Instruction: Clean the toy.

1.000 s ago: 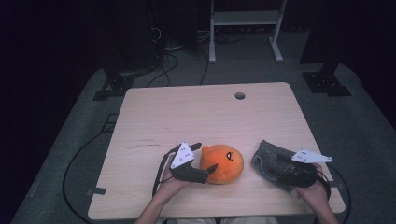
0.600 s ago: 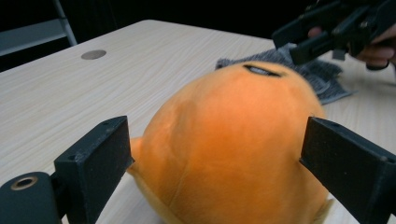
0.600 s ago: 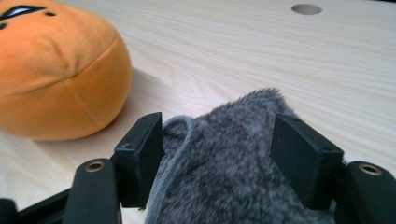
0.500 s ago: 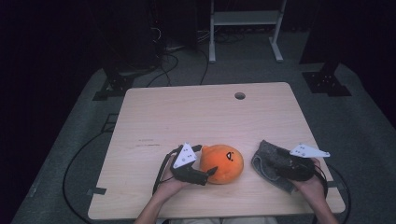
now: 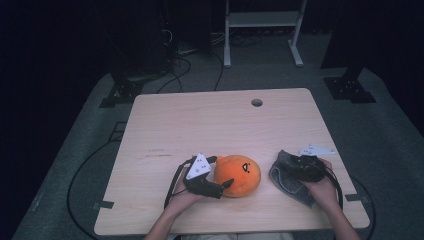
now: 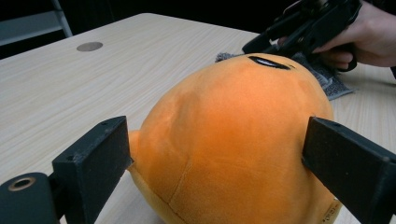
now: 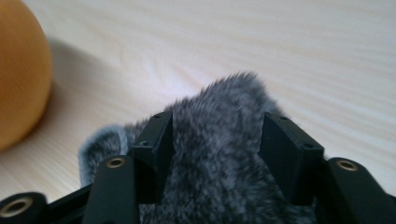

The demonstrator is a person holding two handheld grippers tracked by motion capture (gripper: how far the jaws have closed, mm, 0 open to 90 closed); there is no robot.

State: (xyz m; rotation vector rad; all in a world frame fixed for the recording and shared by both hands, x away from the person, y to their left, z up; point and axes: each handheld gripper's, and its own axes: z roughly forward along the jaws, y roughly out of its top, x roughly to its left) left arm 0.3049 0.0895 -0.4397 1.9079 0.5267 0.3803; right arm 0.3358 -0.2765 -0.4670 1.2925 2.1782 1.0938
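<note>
**Two grippers at two soft things on the counter**

On the light wooden counter (image 5: 200,125) an orange plush toy (image 5: 238,175) lies near the front edge, a little left of the middle. The left gripper (image 5: 222,186) sits at its 9 o'clock side. In the left gripper view the jaws stand wide open, one on each side of the orange plush toy (image 6: 233,140); both touch its fabric or lie just beside it, and I cannot tell if they press it.

A grey furry cloth (image 5: 286,176) lies at 3 o'clock from the toy, apart from it. The right gripper (image 5: 295,167) rests on this cloth, held by the person's right hand (image 5: 322,189). In the right gripper view the jaws are partly closed and a raised fold of the grey furry cloth (image 7: 219,135) is pinched between them.

A small round hole (image 5: 257,102) is in the counter at 12 o'clock, near the far edge.
</note>
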